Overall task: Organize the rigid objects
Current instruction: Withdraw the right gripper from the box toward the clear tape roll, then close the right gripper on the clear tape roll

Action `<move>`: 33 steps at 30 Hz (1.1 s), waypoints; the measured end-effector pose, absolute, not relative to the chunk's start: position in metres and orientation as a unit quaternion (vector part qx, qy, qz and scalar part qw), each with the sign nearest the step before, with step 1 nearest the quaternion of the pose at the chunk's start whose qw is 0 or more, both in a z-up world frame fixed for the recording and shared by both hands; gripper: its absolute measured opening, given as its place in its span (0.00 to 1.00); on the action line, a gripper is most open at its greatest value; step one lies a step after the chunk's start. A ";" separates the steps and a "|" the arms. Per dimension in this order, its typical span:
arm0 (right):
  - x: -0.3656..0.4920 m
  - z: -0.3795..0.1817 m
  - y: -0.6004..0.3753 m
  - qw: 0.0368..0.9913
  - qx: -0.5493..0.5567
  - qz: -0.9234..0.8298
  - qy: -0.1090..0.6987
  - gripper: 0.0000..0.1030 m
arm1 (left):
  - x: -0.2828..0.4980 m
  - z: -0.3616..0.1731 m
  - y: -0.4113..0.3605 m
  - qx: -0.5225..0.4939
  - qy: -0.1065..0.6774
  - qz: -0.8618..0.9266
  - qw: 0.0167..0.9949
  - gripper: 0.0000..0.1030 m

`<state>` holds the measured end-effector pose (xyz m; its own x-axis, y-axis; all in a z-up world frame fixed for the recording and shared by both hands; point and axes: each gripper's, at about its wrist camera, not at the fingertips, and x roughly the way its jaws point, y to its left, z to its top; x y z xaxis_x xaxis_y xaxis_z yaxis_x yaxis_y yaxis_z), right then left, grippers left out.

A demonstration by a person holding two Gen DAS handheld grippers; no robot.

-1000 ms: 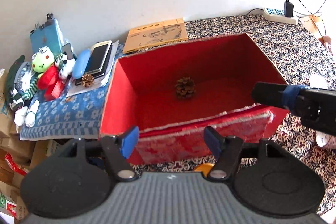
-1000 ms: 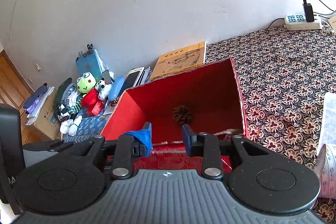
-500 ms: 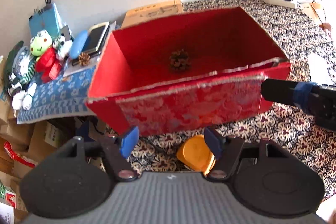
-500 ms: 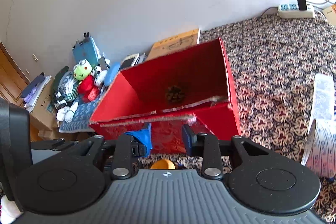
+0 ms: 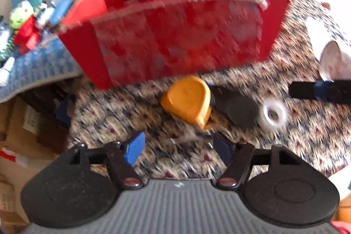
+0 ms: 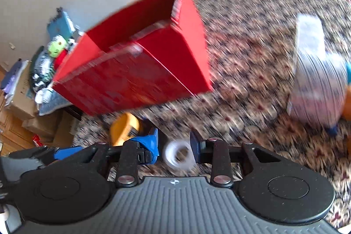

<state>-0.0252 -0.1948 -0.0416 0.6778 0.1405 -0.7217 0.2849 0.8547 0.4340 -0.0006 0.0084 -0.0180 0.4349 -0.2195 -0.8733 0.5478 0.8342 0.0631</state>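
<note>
A clear plastic tape roll lies low in the right-wrist frame, framed by the right gripper, jaws wide and empty. A square, centred close looks best. The left gripper, also wide, hovers before an orange plastic cup lying on its side. Beyond, the red cardboard box fills the frame's upper half near the table's left edge; open cloth lies right.

Patterned floral surface, red box resting far ahead of left tongs, orange container just ahead, dark object beside it, clear tape roll between right tongs, all motion-blurred
</note>
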 end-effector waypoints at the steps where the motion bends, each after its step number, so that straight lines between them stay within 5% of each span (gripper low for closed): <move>1: -0.028 -0.046 -0.197 0.872 0.270 -0.044 0.405 0.14 | -0.004 -0.021 0.009 0.169 0.482 -0.248 0.823 0.69; 14: -0.020 -0.069 -0.200 0.862 0.262 -0.049 0.431 0.13 | -0.020 -0.028 -0.034 0.149 0.447 -0.421 0.775 0.57; 17: -0.016 -0.074 -0.200 0.860 0.255 -0.044 0.439 0.10 | -0.018 -0.036 -0.044 0.149 0.461 -0.435 0.759 0.45; 27: -0.003 -0.080 -0.200 0.862 0.228 -0.014 0.452 0.07 | -0.019 -0.050 -0.063 0.156 0.468 -0.431 0.756 0.43; 30: -0.002 -0.080 -0.199 0.865 0.208 -0.002 0.456 0.02 | -0.020 -0.049 -0.069 0.158 0.467 -0.419 0.762 0.29; 33: -0.001 -0.081 -0.200 0.868 0.188 0.016 0.459 0.00 | -0.021 -0.049 -0.074 0.157 0.467 -0.410 0.767 0.29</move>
<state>-0.0012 -0.1998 -0.0806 0.5778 0.2000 -0.7913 0.1446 0.9291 0.3404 -0.0209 -0.0743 -0.0494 0.2273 -0.4826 -0.8458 0.7761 0.6144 -0.1420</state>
